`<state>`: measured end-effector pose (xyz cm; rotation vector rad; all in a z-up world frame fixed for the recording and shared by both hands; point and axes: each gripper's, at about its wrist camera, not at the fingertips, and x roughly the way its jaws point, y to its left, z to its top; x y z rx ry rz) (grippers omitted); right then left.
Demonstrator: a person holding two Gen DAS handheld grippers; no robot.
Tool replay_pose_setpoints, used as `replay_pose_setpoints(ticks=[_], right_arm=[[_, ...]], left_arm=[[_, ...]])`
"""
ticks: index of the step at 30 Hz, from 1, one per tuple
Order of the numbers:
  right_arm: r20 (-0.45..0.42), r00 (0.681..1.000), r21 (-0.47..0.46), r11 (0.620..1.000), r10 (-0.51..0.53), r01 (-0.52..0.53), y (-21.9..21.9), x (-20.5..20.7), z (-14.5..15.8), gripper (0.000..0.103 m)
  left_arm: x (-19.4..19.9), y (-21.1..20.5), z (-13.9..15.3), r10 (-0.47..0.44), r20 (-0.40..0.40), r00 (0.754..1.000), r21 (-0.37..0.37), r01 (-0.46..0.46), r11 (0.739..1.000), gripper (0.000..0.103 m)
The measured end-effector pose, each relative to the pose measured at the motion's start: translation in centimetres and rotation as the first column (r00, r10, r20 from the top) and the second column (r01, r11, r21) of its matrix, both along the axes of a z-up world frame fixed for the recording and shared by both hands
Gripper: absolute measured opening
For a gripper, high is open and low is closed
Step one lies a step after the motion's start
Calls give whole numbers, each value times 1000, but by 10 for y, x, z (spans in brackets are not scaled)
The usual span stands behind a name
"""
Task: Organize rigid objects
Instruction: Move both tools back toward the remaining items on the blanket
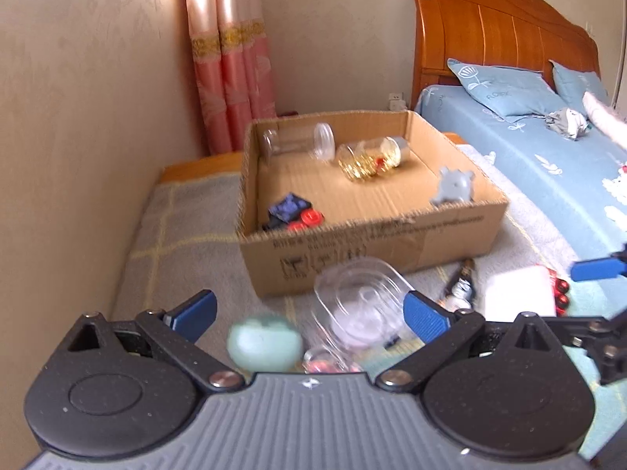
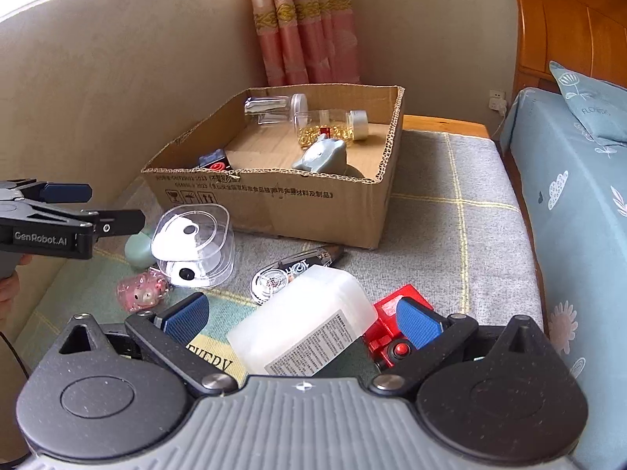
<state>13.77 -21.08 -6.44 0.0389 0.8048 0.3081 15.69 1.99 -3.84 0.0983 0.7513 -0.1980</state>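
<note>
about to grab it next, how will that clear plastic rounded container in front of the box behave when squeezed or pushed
The clear plastic rounded container looks thin-walled and nearly empty, so probably light, and it may flex or slip under the tongs. Its glossy sides suggest little friction. It seems to be two pieces stacked slightly askew, so a push might slide the top one off rather than move both.

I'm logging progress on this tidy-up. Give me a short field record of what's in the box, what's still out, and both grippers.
box: open cardboard box on a grey blanket
inside: two clear jars lying down, grey figurine, dark item with red button
still out: clear lidded container, white plastic bottle, red toy, pink trinket, green round object
left gripper: open, empty
right gripper: open around the white bottle, not gripping
</note>
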Motion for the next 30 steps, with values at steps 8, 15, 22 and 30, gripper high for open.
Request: replay_pose_setpoints(ticks=[8,15,22,30], right_arm=[[-26,998,-47,997,62,-63,17,31,-9,103],[-124,988,-42,995,86,-92,27,23,-16,103],[-194,970,-20,988,144,-151,37,-9,-32,103],[-152,978,-141,977,141,-163,52,-22,-48,103]], left_arm=[[-15,10,-17,31,-50,998,-29,-33,999,101],[-20,22,-30,26,-82,996,-60,-31,998,101],[-15,19,-44,16,-118,993,-40,-21,999,101],[3,12,-60,58,-123,991,-27,-62,998,101]])
